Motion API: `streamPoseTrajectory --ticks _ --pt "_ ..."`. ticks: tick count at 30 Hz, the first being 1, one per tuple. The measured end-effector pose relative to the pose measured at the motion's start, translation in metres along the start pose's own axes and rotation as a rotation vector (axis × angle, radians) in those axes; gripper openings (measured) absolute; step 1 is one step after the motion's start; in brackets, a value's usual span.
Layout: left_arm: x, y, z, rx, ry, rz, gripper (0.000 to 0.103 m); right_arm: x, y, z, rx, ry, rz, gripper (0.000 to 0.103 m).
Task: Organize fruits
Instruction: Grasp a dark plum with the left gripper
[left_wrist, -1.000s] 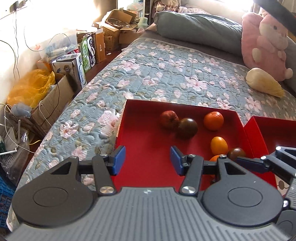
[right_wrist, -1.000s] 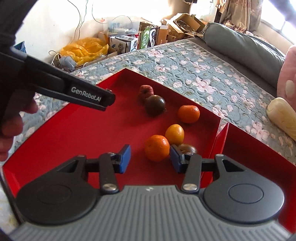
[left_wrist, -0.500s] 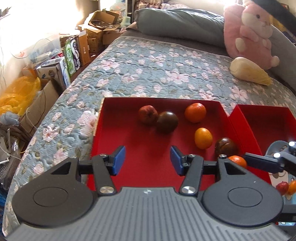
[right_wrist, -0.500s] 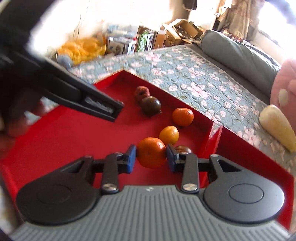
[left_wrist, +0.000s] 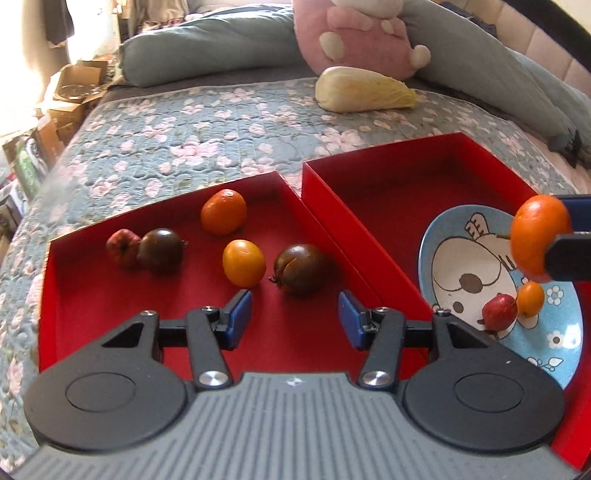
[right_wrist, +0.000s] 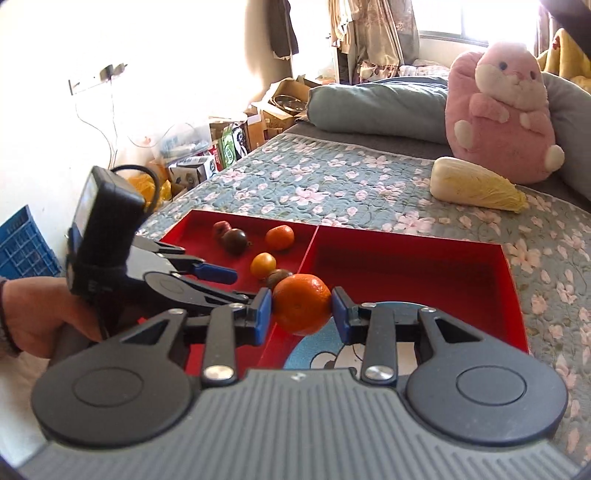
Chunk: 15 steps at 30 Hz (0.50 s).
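My right gripper (right_wrist: 302, 314) is shut on an orange mandarin (right_wrist: 301, 309) and holds it above the blue cartoon plate (right_wrist: 314, 350) in the right red tray (right_wrist: 406, 266); it also shows in the left wrist view (left_wrist: 539, 238). The plate (left_wrist: 461, 258) holds a small red fruit (left_wrist: 498, 312) and a small orange fruit (left_wrist: 530, 298). My left gripper (left_wrist: 295, 319) is open and empty over the left red tray (left_wrist: 92, 295). That tray holds a mandarin (left_wrist: 223, 211), a yellow-orange fruit (left_wrist: 243, 263), two dark tomatoes (left_wrist: 303, 268) and a red fruit (left_wrist: 120, 246).
The trays sit side by side on a floral quilt (left_wrist: 203, 125). A cabbage (left_wrist: 364, 89) and a pink plush toy (right_wrist: 498, 114) lie behind them. Cardboard boxes (right_wrist: 229, 136) and a blue crate (right_wrist: 22, 247) stand on the floor to the left.
My right gripper closed on the mandarin, lifted it out of the left tray and carried it right, over the plate. My left gripper swung right and stayed open.
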<state>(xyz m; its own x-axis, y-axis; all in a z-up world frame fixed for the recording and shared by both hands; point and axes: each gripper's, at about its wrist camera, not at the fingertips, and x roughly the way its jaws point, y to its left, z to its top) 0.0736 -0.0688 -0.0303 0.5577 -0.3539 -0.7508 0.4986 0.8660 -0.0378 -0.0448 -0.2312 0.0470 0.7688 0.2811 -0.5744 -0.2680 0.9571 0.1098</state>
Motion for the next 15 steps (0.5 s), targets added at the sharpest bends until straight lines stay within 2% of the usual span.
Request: streamPoseTrajectory --ticks 7,9,15 --pt "0.031 0.005 0.0 0.072 0.05 -0.018 0.058 -0.002 -0.011 -0.002 0.036 -0.012 0.018 0.039" --pt "0.035 0.001 0.0 0.098 0.037 -0.02 0.058 -0.003 -0.013 -0.002 0.042 -0.015 0.021 0.039" --pt "0.043 0.004 0.004 0.091 0.0 -0.017 0.056 0.001 -0.019 -0.004 0.07 -0.008 0.026 0.039"
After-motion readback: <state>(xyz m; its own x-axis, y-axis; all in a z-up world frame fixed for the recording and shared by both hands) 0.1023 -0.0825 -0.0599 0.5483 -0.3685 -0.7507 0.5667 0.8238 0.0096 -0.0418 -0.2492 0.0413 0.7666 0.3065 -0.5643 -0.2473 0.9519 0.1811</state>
